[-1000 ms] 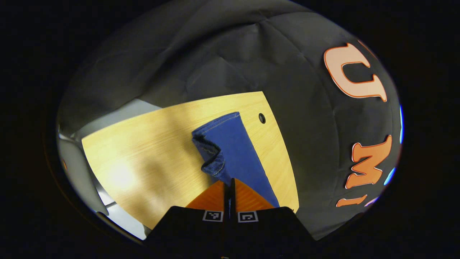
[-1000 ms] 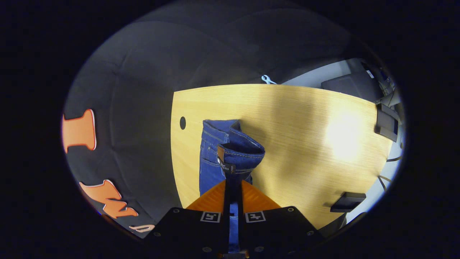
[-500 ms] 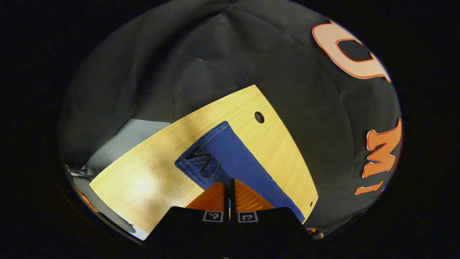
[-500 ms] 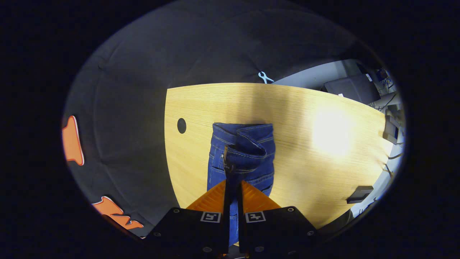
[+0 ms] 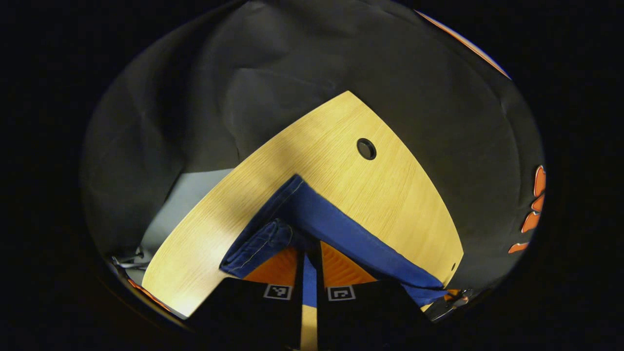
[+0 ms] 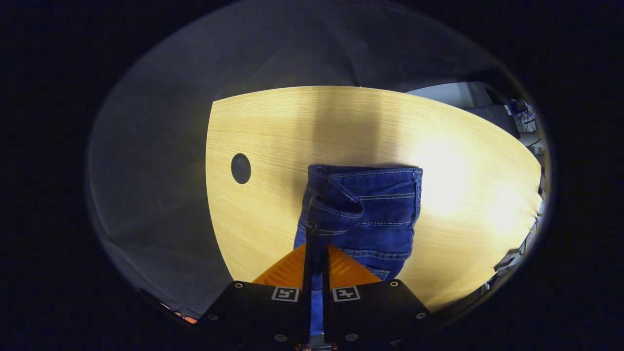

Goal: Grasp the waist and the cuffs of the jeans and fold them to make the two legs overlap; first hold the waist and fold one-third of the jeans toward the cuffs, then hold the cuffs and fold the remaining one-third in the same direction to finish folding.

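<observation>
Blue jeans (image 5: 341,229) lie lengthwise on the wooden table (image 5: 390,195). In the left gripper view, my left gripper (image 5: 308,251) is shut on a cuff, with a strip of denim running down between its fingers. A rolled cuff edge (image 5: 258,243) bulges just left of them. In the right gripper view, the waist of the jeans (image 6: 375,209) lies spread on the table (image 6: 273,126), stitched seams up. My right gripper (image 6: 316,249) is shut on the waistband's near left edge, and denim shows in the slot between its fingers. Both grippers sit low, close to the tabletop.
A round cable hole (image 5: 366,148) (image 6: 241,168) sits in the table near the black cloth wall. The table's curved edge drops to grey floor (image 5: 180,204) on the left. Some equipment (image 6: 521,114) stands beyond the far right edge.
Both grippers have come down toward the table with the denim still held. The lifted waist and cuff now lie flatter and wider, and the table looks larger in both views.
</observation>
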`<state>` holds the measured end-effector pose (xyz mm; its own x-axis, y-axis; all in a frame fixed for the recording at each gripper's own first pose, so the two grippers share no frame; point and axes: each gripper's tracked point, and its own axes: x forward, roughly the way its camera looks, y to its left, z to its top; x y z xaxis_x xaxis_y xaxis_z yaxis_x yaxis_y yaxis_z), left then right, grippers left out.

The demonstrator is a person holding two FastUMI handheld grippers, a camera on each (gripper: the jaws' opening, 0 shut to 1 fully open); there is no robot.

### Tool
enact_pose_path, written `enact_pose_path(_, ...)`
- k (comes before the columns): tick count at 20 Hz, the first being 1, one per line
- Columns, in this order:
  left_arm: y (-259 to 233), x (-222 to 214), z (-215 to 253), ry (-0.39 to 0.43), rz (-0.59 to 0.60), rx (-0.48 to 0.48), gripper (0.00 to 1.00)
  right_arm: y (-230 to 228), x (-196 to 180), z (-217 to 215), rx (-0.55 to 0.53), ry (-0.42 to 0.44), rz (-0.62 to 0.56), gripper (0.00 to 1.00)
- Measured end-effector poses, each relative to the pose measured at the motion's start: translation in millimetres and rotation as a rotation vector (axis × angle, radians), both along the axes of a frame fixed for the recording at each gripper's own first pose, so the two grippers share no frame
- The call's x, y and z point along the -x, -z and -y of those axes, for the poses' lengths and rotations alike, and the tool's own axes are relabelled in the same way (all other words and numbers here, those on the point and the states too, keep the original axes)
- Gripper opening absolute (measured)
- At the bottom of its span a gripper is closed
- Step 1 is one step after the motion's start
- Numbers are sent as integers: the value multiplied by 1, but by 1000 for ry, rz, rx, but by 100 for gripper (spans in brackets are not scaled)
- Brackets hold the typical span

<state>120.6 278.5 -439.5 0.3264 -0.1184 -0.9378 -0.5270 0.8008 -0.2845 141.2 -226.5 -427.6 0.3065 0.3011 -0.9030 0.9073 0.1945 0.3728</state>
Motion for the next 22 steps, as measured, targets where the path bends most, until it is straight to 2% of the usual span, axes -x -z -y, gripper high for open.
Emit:
enact_pose_path(4,-4,-13,-22,40,74,-187,80,-19,-20,6,46,-12,139,13)
enact_pose_path(5,-6,-21,-23,60,107,-231,85,-25,-23,10,85,-27,188,26)
enact_pose_path(6,-19,-20,-20,69,138,-264,90,-38,-31,13,118,-38,254,30)
enact_pose_path(7,-33,-24,-18,78,184,-283,93,-53,-38,15,156,-62,318,41)
enact_pose_path(8,-45,-25,-16,77,220,-307,97,-68,-39,19,203,-90,354,46)
enact_pose_path(9,-60,-26,-11,84,275,-333,94,-84,-38,23,265,-130,399,57)
enact_pose_path(12,-105,-24,8,110,434,-419,100,-104,-21,35,475,-248,469,74)
enact_pose_path(13,-120,-19,15,113,485,-436,97,-112,-17,38,532,-273,484,79)
enact_pose_path(16,-165,-8,23,113,622,-480,97,-113,0,39,664,-344,466,84)
enact_pose_path(18,-199,13,30,122,719,-526,97,-100,9,34,728,-426,444,86)
enact_pose_path(20,-239,37,43,139,801,-597,98,-90,6,29,746,-469,431,87)
enact_pose_path(22,-270,49,65,140,878,-655,98,-91,3,24,716,-456,467,89)
